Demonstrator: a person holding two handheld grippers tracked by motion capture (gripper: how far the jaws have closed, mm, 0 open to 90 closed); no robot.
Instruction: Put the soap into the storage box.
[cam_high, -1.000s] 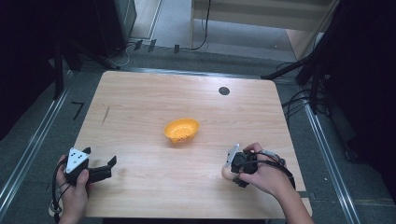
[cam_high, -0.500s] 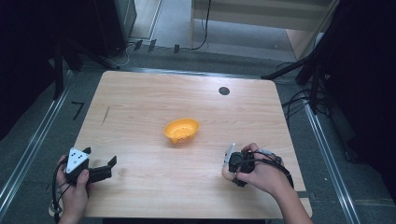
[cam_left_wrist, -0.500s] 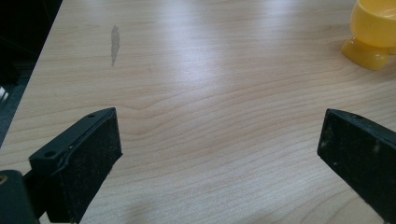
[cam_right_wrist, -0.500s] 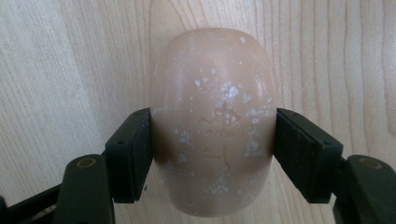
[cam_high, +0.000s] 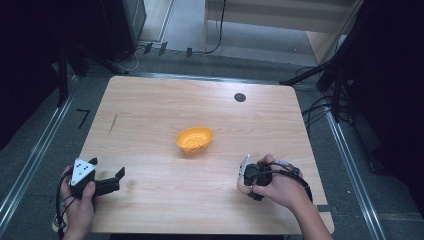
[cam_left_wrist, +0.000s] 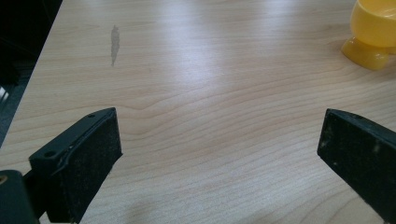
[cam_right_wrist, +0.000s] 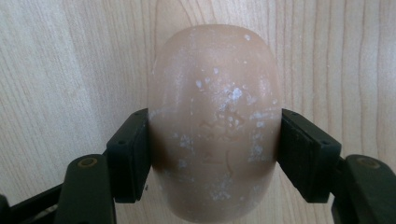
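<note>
Tan and egg-shaped, a speckled object (cam_right_wrist: 215, 126) is clamped between the pads of the right gripper (cam_right_wrist: 215, 149), whose jaws have just been closing on it, low over the wooden table (cam_high: 150, 120) near its right front edge. Wide-open jaws are kept by the left gripper (cam_left_wrist: 219, 154), aimed toward a yellow bowl (cam_high: 194, 139) at mid-table.

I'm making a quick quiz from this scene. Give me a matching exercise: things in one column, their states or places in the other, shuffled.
Things:
1. left gripper
2. right gripper
3. yellow bowl
4. egg-shaped object

States:
A. tan, speckled white
B. mid-table, untouched
C. jaws wide apart over bare wood
D. clamped on something

Pairs: 1-C, 2-D, 3-B, 4-A
</note>
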